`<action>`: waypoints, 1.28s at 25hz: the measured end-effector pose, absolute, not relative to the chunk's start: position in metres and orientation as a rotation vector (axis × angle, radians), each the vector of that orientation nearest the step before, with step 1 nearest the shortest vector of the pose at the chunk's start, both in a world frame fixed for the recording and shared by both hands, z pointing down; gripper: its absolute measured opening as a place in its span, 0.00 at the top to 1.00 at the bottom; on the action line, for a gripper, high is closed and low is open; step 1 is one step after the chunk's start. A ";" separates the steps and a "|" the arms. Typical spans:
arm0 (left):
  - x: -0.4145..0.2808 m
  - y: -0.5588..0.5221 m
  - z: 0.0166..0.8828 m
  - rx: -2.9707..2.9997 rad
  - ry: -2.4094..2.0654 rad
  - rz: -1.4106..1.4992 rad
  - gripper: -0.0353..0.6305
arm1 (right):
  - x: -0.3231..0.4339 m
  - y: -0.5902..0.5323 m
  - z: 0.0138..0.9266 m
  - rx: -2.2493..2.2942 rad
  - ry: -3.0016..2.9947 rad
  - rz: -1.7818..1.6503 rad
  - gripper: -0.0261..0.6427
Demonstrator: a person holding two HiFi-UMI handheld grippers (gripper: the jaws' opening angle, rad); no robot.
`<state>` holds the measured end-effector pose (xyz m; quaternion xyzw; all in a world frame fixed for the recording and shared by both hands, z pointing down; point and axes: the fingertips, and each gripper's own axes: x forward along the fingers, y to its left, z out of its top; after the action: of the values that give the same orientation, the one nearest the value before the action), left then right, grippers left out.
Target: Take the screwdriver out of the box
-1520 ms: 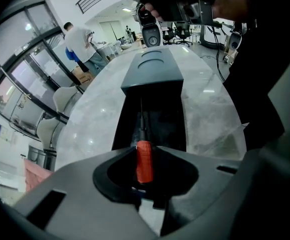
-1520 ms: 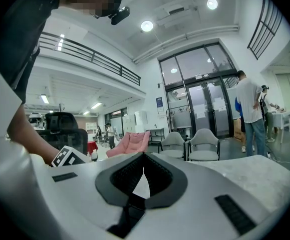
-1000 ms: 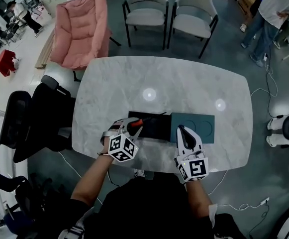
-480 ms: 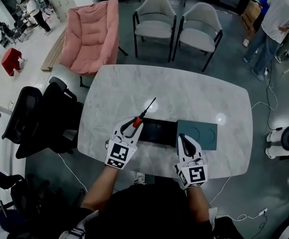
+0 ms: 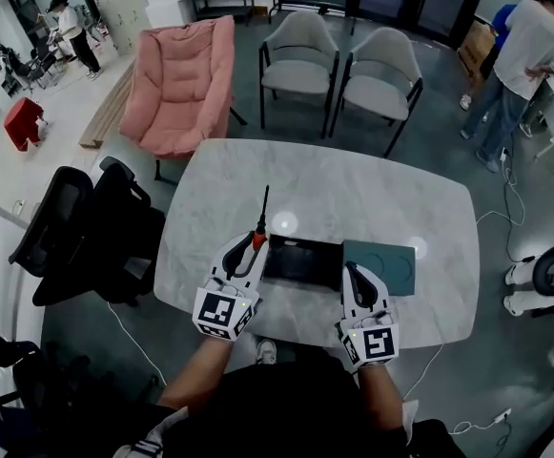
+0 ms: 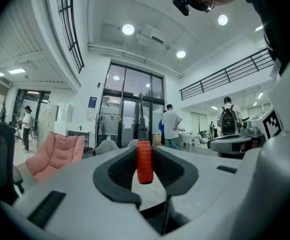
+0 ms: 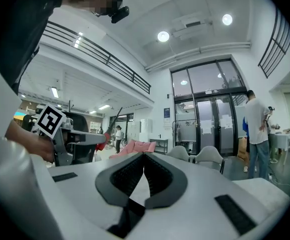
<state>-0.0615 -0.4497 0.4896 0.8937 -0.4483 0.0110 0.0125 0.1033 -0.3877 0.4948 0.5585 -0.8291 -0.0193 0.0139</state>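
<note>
My left gripper point(image 5: 246, 248) is shut on the red handle of the screwdriver point(image 5: 259, 229), whose dark shaft points away over the marble table point(image 5: 353, 184). In the left gripper view the ribbed red handle point(image 6: 144, 161) stands upright, clamped between the dark pads. The open black box point(image 5: 303, 261) lies just right of that gripper, with its teal lid point(image 5: 381, 265) beside it. My right gripper point(image 5: 353, 273) hovers near the lid's front edge. In the right gripper view its tips point(image 7: 144, 156) meet with nothing between them.
A black office chair point(image 5: 95, 232) stands left of the table, a pink armchair point(image 5: 181, 84) and two grey chairs point(image 5: 343, 60) beyond its far edge. People stand at the back right and back left. Cables lie on the floor at the right.
The left gripper has lifted the screwdriver out of the box and turned it, so its shaft now points away and upward. The right gripper has shifted slightly near the lid.
</note>
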 end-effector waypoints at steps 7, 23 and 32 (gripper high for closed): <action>-0.072 -0.432 0.482 2.768 -1.380 -0.036 0.80 | 0.083 -0.369 0.490 1.773 -2.581 -0.092 0.92; -0.078 -0.406 0.471 2.785 -1.326 -0.110 0.80 | 0.082 -0.358 0.450 1.922 -2.490 -0.277 0.93; -0.083 -0.404 0.469 2.777 -1.303 -0.142 0.80 | 0.076 -0.362 0.449 1.900 -2.494 -0.241 0.93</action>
<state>-0.0833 -0.4044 0.4691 0.9037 -0.4242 -0.0461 0.0355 0.0764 -0.3625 0.4491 0.6042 -0.7931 -0.0767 -0.0013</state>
